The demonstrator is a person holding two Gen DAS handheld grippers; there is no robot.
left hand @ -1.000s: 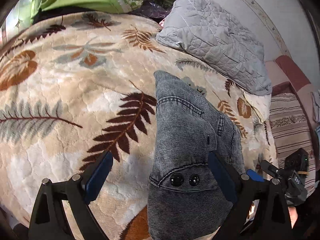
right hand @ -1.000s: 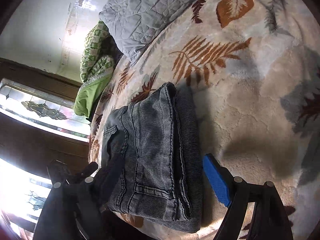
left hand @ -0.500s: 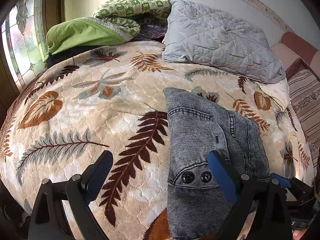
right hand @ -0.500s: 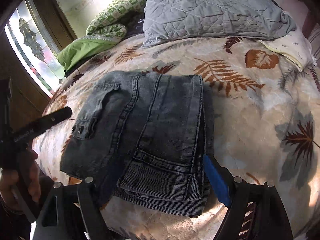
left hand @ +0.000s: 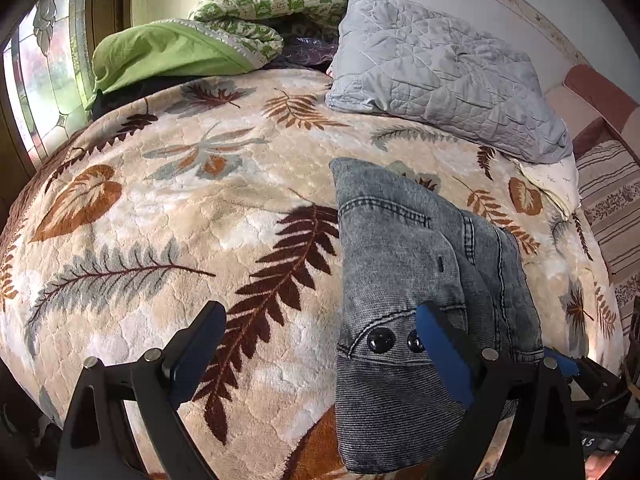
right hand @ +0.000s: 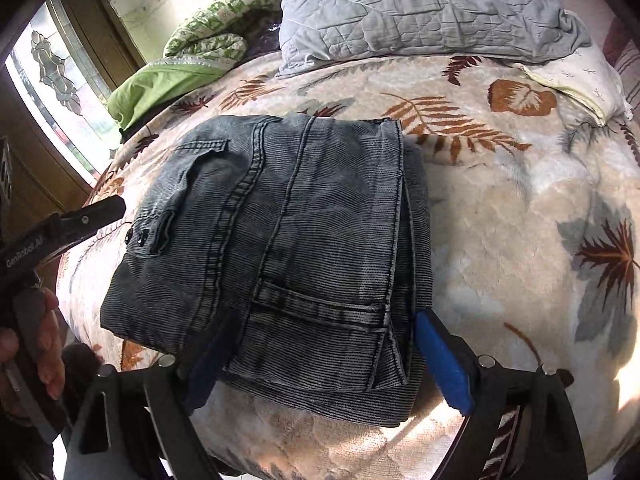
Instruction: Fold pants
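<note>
Both views have levelled; left tool (left hand: 320, 352) wide, right tool (right hand: 320, 364) opening over folded pants (right hand: 280, 240).

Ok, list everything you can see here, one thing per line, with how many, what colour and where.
pants: one, grey denim, folded, on the blanket near its front edge
blanket: one, cream with brown and grey leaves, covering the bed
grey quilt: one, pale grey, at the back of the bed
green bedding: a pile, plain green and green-patterned, back left by the window
window: one, patterned glass, left of the bed
striped cloth: one, brown and cream, right of the bed
left tongs: one, black with blue pads, open, right pad over the pants
right tongs: one, black with blue pads, opening, astride the pants' near end
hand: one, holding the left tongs
</note>
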